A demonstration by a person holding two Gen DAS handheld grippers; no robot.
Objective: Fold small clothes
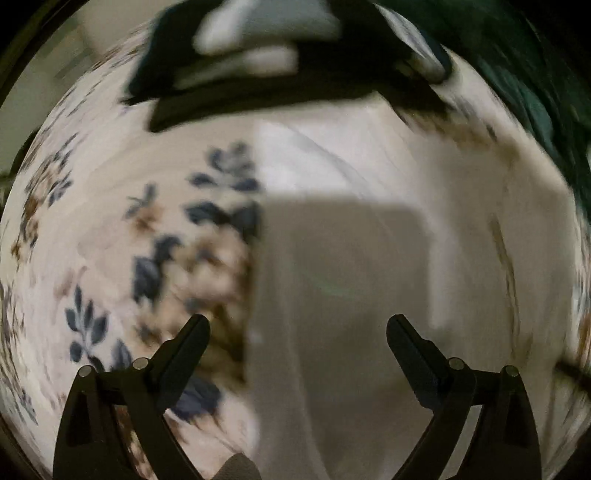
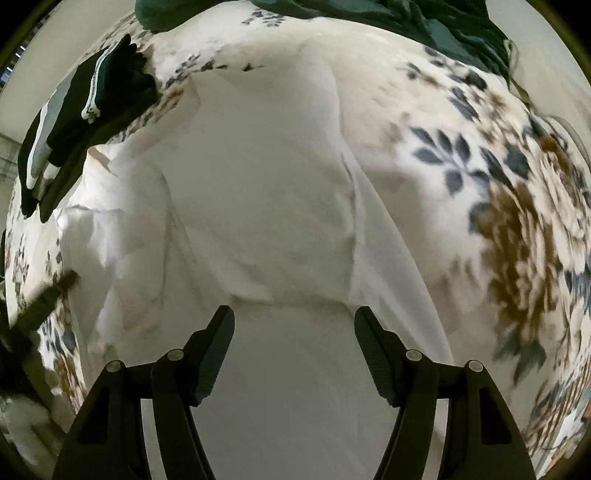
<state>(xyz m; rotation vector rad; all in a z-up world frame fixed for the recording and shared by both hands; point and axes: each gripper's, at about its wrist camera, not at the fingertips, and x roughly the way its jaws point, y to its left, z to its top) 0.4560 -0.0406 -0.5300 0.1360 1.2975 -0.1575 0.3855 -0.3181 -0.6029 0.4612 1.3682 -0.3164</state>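
A white garment (image 2: 266,206) lies spread on a floral bedspread (image 2: 517,206); it also shows in the left wrist view (image 1: 351,177), blurred. My left gripper (image 1: 297,328) is open and empty just above the garment's left edge, where it meets the floral bedspread (image 1: 110,229). My right gripper (image 2: 294,319) is open and empty above the garment, close to a fold line across it. A folded black and white garment (image 1: 258,62) lies beyond the white one, and shows at the upper left in the right wrist view (image 2: 85,110).
A dark green cloth (image 2: 424,26) lies bunched at the far edge of the bed, also at the upper right in the left wrist view (image 1: 535,92). A pale wall (image 2: 59,48) stands behind the bed.
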